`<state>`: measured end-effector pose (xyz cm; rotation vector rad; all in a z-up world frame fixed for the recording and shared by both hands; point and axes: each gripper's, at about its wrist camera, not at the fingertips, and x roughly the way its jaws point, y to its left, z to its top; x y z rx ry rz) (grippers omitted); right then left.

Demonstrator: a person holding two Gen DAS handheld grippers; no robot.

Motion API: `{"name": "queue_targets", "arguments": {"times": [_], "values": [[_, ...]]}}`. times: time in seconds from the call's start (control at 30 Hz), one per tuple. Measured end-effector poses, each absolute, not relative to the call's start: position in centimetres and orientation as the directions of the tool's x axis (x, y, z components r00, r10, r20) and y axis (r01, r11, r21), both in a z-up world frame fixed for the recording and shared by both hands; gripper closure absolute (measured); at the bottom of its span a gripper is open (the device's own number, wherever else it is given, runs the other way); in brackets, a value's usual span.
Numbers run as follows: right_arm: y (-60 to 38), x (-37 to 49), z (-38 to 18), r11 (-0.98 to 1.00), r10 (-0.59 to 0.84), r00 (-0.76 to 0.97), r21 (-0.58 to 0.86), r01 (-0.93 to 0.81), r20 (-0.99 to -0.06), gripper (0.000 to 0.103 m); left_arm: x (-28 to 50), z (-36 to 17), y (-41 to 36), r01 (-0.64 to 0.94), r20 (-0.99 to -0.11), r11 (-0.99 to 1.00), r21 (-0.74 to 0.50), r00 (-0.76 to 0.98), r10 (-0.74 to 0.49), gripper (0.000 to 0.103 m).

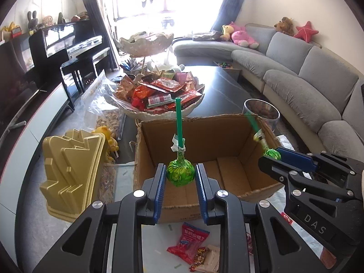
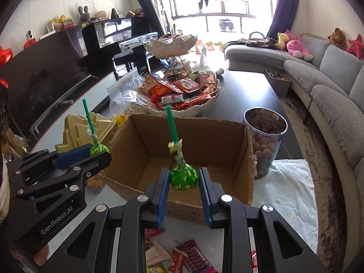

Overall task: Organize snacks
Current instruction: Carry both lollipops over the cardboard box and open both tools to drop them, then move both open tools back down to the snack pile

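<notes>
Two hand-held tools are raised side by side over an open brown cardboard box, each clamped on a lollipop. The left tool grips a round lollipop in crinkled green foil between its blue pads; the long green stick stands almost straight up, top end tipped slightly away toward the far side of the box. The right tool is closed on a second green-foil lollipop; its green stick also points up, leaning a little left.

Left of the box on the dark tabletop sits a gold plastic stepped tray. Beyond the box is a white scalloped bowl heaped with red and orange snack packets, with a smaller tier above. Right of the box stands a clear round jar of brown nuts, on a white cloth. Loose wrapped snacks lie on the near edge.

The room holds a black upright piano at left, a bright window at the back and a grey curved sofa with plush toys at right.
</notes>
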<state>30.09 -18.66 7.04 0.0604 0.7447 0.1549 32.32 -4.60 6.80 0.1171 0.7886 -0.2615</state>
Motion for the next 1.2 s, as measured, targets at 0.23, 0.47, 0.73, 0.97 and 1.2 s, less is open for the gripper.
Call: {"name": "queue_targets", "arguments": {"times": [0.23,0.47,0.73,0.97,1.2], "values": [[-19.0,31.6,6.9,0.992,0.123,0.722,0.083,-0.09,-0.681,0.056,32.6,6.6,-4.0,0.25,-0.713,0.968,-0.023,0.675,-0.192,0.038],[-19.1,30.2,7.3,0.991,0.133,0.733,0.102,-0.088,-0.667,0.056,30.2,7.7,-3.5,0.234,-0.704,0.972,0.013,0.693,-0.157,0.03],[-19.1,26.8,7.3,0.989,0.146,0.744,0.107,-0.1,-0.652,0.056,25.8,8.5,-3.1,0.234,-0.666,0.971,0.055,0.733,-0.139,0.025],[-19.0,23.0,6.5,0.988,0.155,0.752,0.107,-0.113,-0.64,0.056,21.5,7.8,-2.8,0.253,-0.645,0.966,0.056,0.748,-0.159,0.025],[-19.4,18.9,5.3,0.99,0.142,0.769,0.092,-0.108,-0.623,0.056,16.9,6.2,-2.7,0.285,-0.64,0.957,0.051,0.745,-0.188,0.025]]}}
